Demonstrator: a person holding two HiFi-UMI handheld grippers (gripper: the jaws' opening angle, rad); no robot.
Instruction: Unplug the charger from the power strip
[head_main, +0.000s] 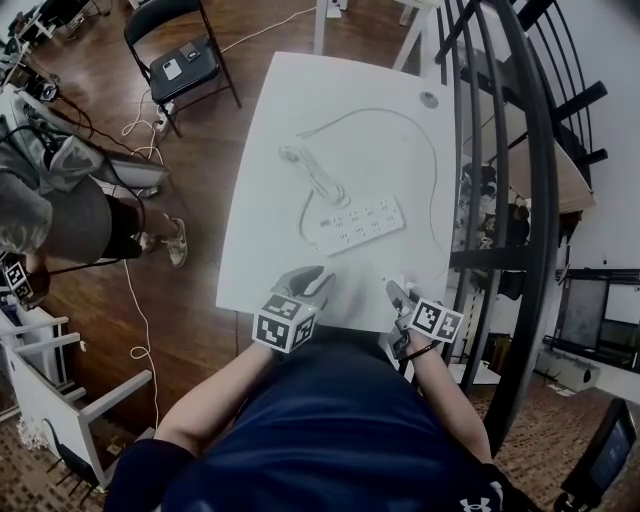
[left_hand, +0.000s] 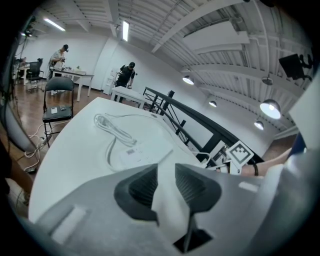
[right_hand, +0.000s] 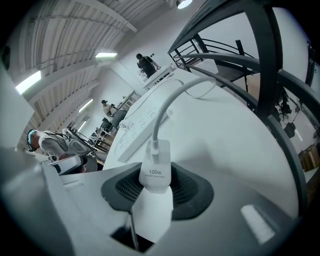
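A: L side first?

B: Grey two-jaw L gripper (head_main: 316, 284) hung over the near edge of the white rectangular table (head_main: 262, 240). Jaws stood a narrow way apart w/ nothing btwn them. Only tabletop showed thru the gap.

A: Middle?

B: Long white plastic power strip (head_main: 362, 224) lay flat mid-table. Its bundled white cord (head_main: 318, 176) lay just beyond. No plug showed in any socket, as far as the head view let me tell.

A: R side?

B: Grey R gripper (head_main: 398, 296) was clamped on the small white boxy charger (right_hand: 156, 167), marked "100W". A thin white cable (right_hand: 164, 112) ran off its front end, out across the table. Charger sat by the table's near edge, well apart from the strip.

A: Which step, then?

B: Judged the pull-out done, since the charger was clear of the strip. Next move prob. calls for lowering it onto bare table and easing the jaws off. Cable needs watching so it doesn't snag. L gripper looked free to steady the strip if needed.
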